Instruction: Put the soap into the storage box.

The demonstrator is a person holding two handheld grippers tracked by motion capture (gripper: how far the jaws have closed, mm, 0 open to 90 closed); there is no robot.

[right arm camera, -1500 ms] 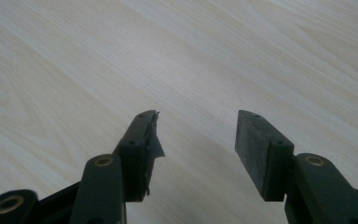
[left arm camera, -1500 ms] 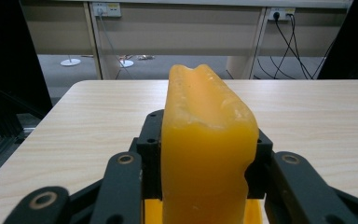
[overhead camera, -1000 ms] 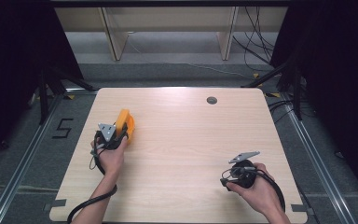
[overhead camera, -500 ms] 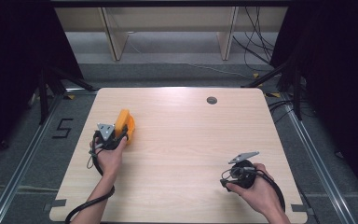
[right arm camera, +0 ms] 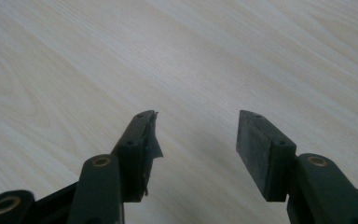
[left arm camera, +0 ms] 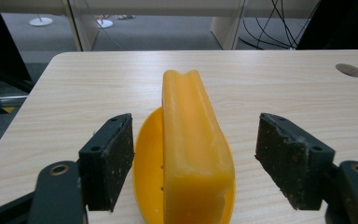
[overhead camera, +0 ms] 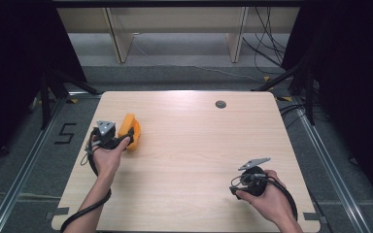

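An orange plastic piece [overhead camera: 129, 130], a round shell with a thick raised ridge [left arm camera: 191, 140], rests on the light wood table [overhead camera: 189, 145] at the left. My left gripper [overhead camera: 125, 139] straddles it. Its jaws have just been opening, and in the left gripper view [left arm camera: 193, 158] both pads [left arm camera: 109, 163] stand clear of the ridge on either side. At the front right, my right gripper [overhead camera: 238, 183] is held low over bare wood. In the right gripper view [right arm camera: 196, 135] its jaws are apart with nothing between them.
A round grommet hole [overhead camera: 220, 104] sits near the table's far edge. Beyond that edge are wooden shelf legs [overhead camera: 116, 41] and cables [overhead camera: 267, 43] on the floor. Dark stands flank both sides of the table.
The left gripper's jaws have opened off the orange piece and the hand has lifted slightly. The orange piece stays put. The right hand has not moved.
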